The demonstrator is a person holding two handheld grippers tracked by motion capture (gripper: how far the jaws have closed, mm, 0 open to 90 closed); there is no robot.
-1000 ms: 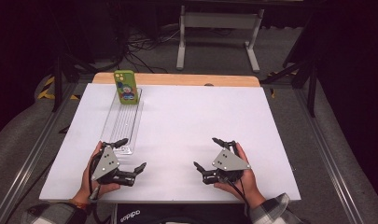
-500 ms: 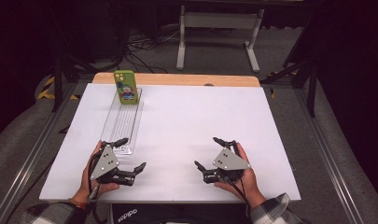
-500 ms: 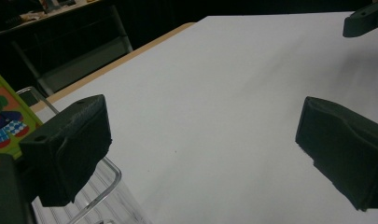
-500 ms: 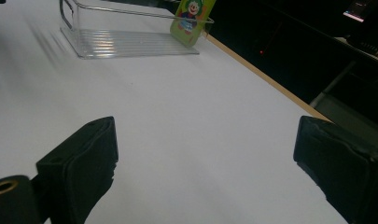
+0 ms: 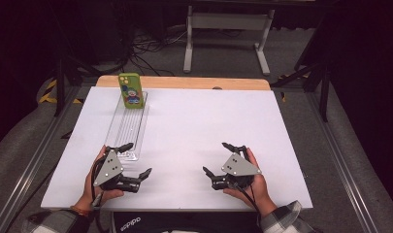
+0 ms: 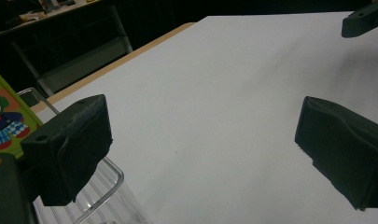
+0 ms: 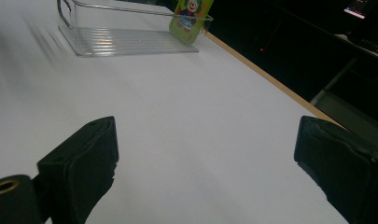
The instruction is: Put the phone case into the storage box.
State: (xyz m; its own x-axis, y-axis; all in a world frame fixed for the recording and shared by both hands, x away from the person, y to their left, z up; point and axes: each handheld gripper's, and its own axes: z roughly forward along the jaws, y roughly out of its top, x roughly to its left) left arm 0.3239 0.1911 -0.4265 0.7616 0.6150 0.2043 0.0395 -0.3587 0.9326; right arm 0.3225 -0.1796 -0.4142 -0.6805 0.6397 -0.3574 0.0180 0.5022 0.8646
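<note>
Ahead of our right gripper (image 5: 217, 159) we have bare white table (image 5: 208, 121) all the way to the wooden far edge (image 5: 194, 83); nothing blocks a pass there. Between it and our left gripper (image 5: 134, 160) the surface is likewise open. The left gripper's outer jaw sits just beside the near end of the clear tray (image 5: 127, 127), which runs away from it; the green phone case (image 5: 131, 90) stands upright at the tray's far end.

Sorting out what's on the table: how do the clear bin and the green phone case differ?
The clear bin is see-through, long and low, lying flat; the green phone case is opaque, bright green with a clown picture, smaller, and stands upright at the bin's far end. Both sit on the table's left side.
</note>
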